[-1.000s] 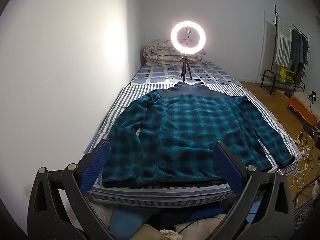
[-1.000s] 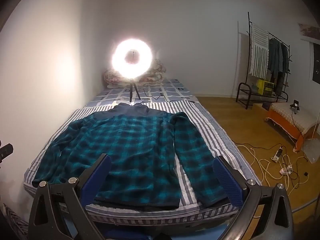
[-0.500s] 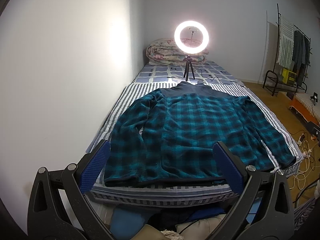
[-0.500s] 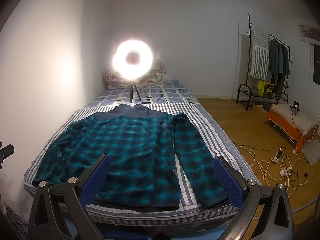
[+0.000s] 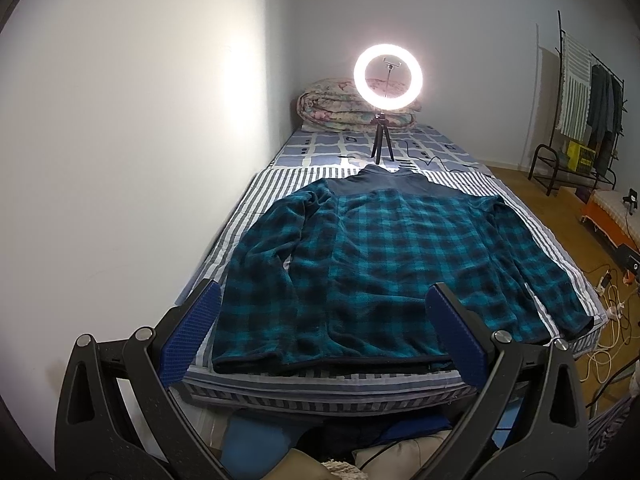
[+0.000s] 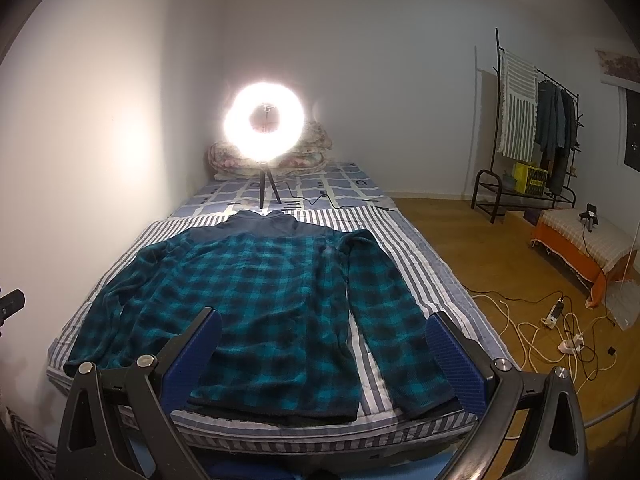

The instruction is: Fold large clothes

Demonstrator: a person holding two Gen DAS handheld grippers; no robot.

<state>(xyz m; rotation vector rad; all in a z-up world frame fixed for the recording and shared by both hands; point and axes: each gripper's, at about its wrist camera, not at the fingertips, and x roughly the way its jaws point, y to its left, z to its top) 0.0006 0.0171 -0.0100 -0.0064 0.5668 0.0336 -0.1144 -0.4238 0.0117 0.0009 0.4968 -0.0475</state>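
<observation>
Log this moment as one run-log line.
stage: pre-grasp | plaid jacket: flat on bed, unfolded | left gripper: open, empty | right gripper: open, empty

Room dim overall; main light is the ring light upper centre, clean ring in left wrist view but blown out w/ heavy glare in right wrist view. Bright patch on wall at left. Strong fisheye bend + dark vignette at corners.
</observation>
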